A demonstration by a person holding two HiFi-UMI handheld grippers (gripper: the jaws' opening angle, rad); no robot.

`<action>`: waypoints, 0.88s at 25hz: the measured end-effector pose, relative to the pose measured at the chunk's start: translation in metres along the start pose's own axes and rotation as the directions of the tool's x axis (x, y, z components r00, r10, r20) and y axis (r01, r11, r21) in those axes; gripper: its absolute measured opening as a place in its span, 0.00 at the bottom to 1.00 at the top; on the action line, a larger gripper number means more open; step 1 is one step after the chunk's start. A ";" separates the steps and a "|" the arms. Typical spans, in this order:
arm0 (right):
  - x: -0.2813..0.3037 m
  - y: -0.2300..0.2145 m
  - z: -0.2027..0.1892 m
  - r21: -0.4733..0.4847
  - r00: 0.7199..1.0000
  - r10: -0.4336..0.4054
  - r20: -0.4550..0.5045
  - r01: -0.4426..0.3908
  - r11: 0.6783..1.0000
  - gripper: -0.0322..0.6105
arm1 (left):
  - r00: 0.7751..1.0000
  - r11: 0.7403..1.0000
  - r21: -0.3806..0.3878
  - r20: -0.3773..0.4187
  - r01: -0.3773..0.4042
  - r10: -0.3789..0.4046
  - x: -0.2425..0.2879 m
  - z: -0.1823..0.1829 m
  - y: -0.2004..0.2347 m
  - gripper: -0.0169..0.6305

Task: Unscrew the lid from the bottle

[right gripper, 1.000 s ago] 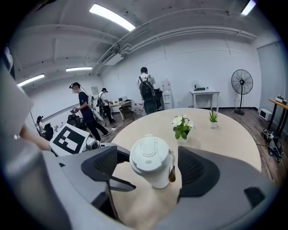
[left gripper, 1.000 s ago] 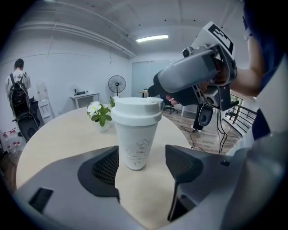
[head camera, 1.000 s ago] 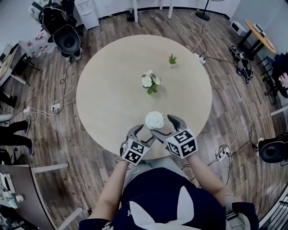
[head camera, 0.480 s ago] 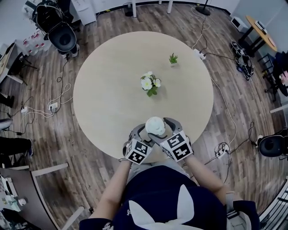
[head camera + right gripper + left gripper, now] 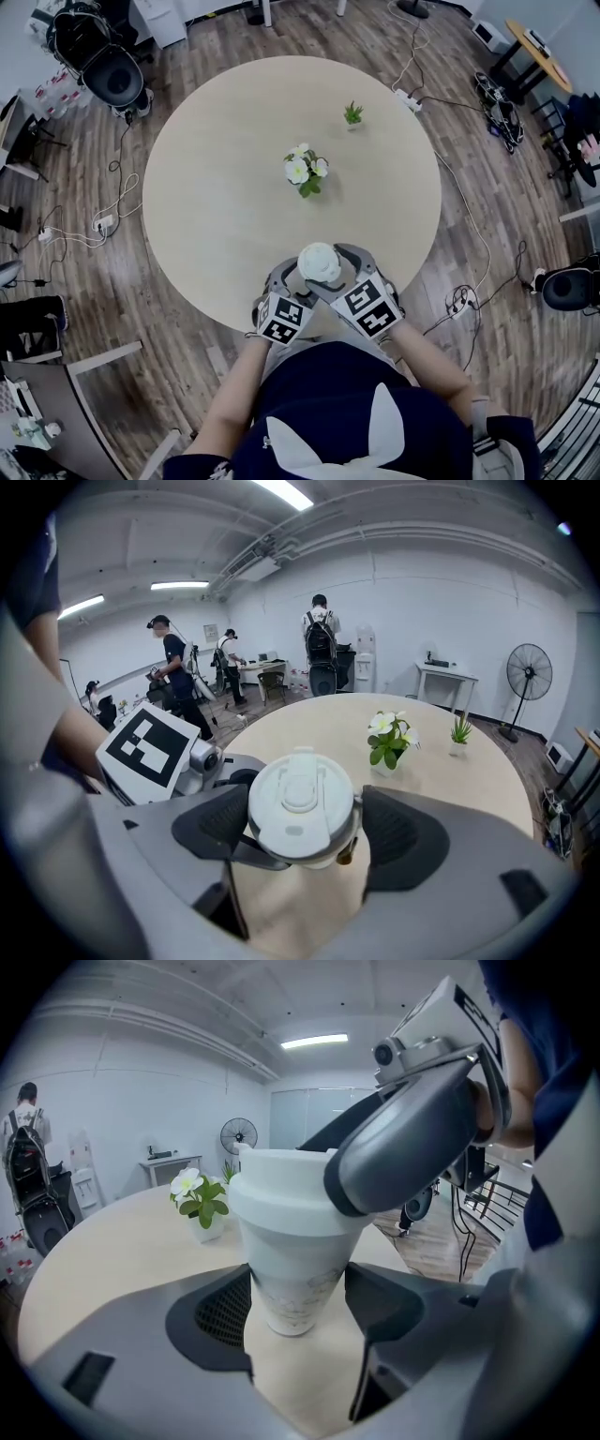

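Note:
A pale bottle (image 5: pixel 295 1269) with a white lid (image 5: pixel 300 803) stands on the round table (image 5: pixel 216 187), near its front edge. My left gripper (image 5: pixel 298 1297) is shut on the bottle's lower body, a pad pressing each side. My right gripper (image 5: pixel 305 822) comes in from above and to the right. Its jaws have just been closing, and both pads now touch the lid's rim. In the head view the lid (image 5: pixel 319 262) shows between the left gripper (image 5: pixel 292 274) and the right gripper (image 5: pixel 336 265). In the left gripper view one right-gripper finger (image 5: pixel 403 1147) covers part of the lid.
A small pot of white flowers (image 5: pixel 302 172) stands at the table's middle, and a tiny green plant (image 5: pixel 352 114) farther back. Cables (image 5: pixel 112 216) lie on the wooden floor around the table. People (image 5: pixel 322 649) and a fan (image 5: pixel 528 682) stand far off.
The right gripper has moved in from the right and rolled, and its jaws now sit around the lid instead of open beside it. The left gripper has stayed on the bottle.

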State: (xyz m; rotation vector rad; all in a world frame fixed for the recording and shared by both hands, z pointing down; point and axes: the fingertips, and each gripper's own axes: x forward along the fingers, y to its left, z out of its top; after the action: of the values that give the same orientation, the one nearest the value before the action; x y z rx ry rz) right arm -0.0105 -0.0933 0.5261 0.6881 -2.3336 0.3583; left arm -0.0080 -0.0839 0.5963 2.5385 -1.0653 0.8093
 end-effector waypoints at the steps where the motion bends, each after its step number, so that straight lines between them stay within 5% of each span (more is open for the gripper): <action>1: 0.000 0.001 0.000 -0.022 1.000 0.006 -0.007 -0.006 1.000 0.65 | 1.000 1.000 0.000 -0.002 0.002 -0.002 0.000 0.000 0.000 0.51; 11: 0.000 0.005 -0.001 -0.267 0.983 0.146 -0.113 -0.172 0.948 0.64 | 1.000 1.000 -0.001 -0.006 0.017 -0.017 -0.001 -0.001 -0.001 0.51; 22: 0.002 0.010 -0.003 -0.515 0.907 0.273 -0.321 -0.409 0.753 0.64 | 1.000 1.000 0.000 -0.008 0.028 -0.028 -0.003 -0.002 0.001 0.51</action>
State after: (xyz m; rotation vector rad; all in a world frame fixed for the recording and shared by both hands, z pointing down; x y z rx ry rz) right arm -0.0162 -0.0845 0.5288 -0.0858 -2.1663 -0.1201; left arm -0.0108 -0.0821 0.5961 2.5422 -1.0252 0.8123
